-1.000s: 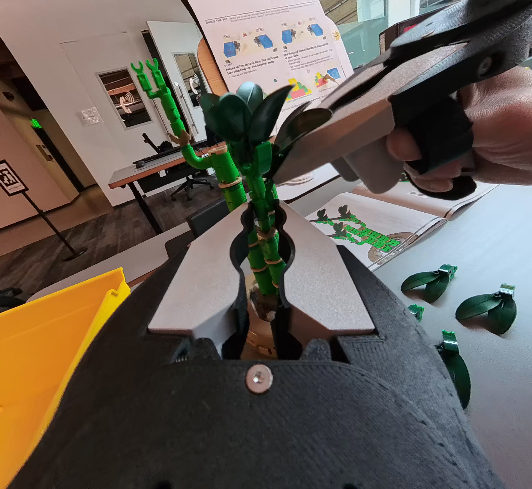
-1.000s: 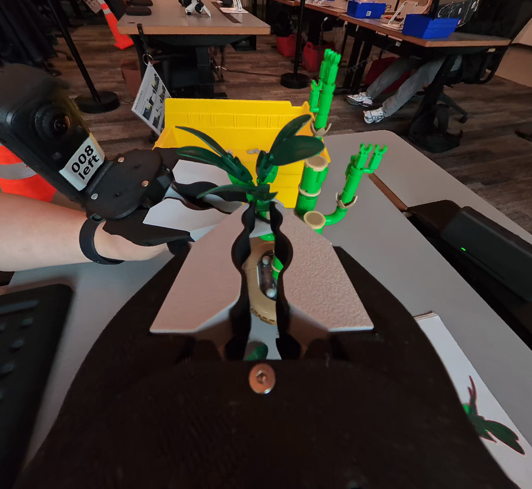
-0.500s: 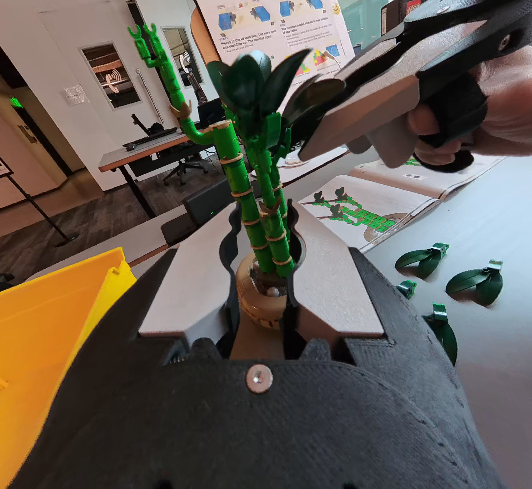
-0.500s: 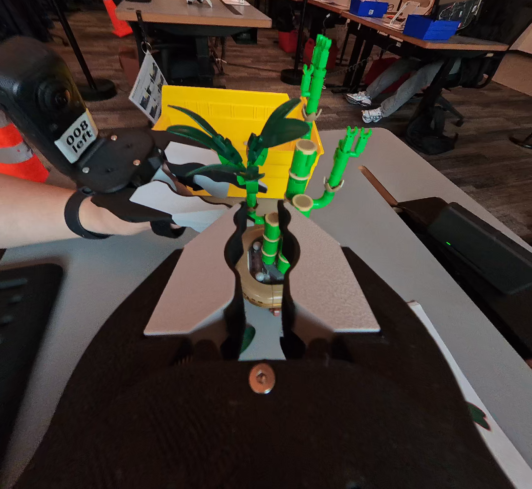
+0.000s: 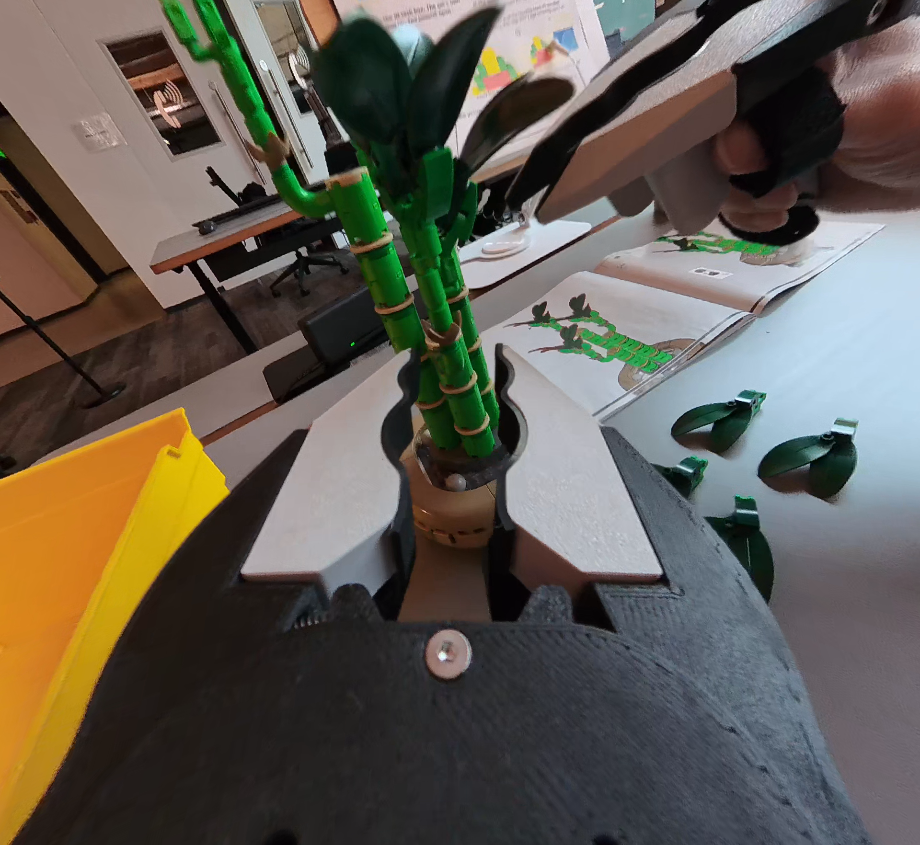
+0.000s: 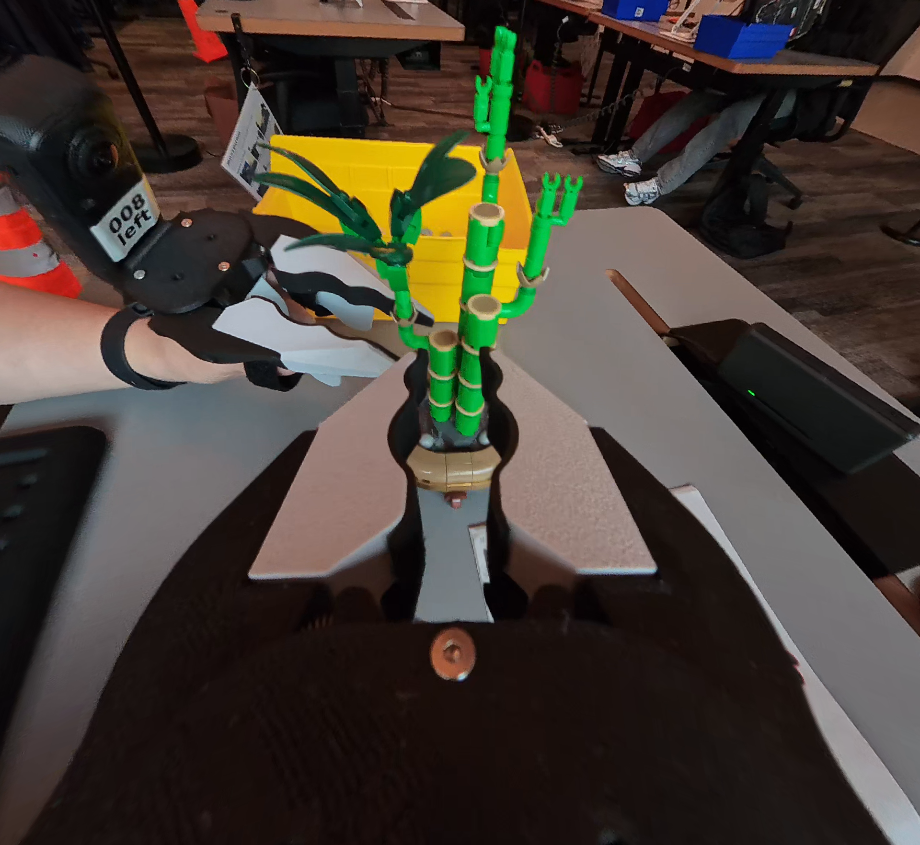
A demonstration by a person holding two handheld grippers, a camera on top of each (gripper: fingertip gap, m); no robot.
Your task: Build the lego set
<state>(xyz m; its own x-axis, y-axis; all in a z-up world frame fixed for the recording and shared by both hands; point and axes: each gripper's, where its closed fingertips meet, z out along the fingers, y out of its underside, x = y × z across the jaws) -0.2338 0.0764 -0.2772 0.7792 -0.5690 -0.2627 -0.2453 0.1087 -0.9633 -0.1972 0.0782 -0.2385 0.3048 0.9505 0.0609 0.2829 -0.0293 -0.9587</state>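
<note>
The lego bamboo plant [image 5: 438,323] has green stalks in a tan pot [image 5: 450,512] and stands on the grey table [image 5: 821,672]. Dark green leaves [image 5: 393,89] sit on one thin stem. My left gripper [image 5: 453,363] is open, with the stalks showing between its fingers. In the right wrist view it [image 6: 398,338] reaches in from the left, tips at the thin leafy stem [image 6: 398,283]. My right gripper [image 6: 455,363] is open and empty, with the stalks [image 6: 468,373] and pot [image 6: 453,472] beyond its gap. In the left wrist view it [image 5: 522,204] hovers by the leaves.
Several loose leaf pieces [image 5: 816,458] lie on the table to the right. An open instruction booklet [image 5: 622,338] lies behind them. A yellow bin [image 5: 74,572] stands to the left, also in the right wrist view [image 6: 388,174]. A black box [image 6: 796,398] sits at the table's far edge. One gripper's finger ends stand about 6 cm off the other's.
Both grippers have opened and drawn back from the plant. The right one let go of the leaf piece, which now stays on the stem. The left one let go of the stalk.
</note>
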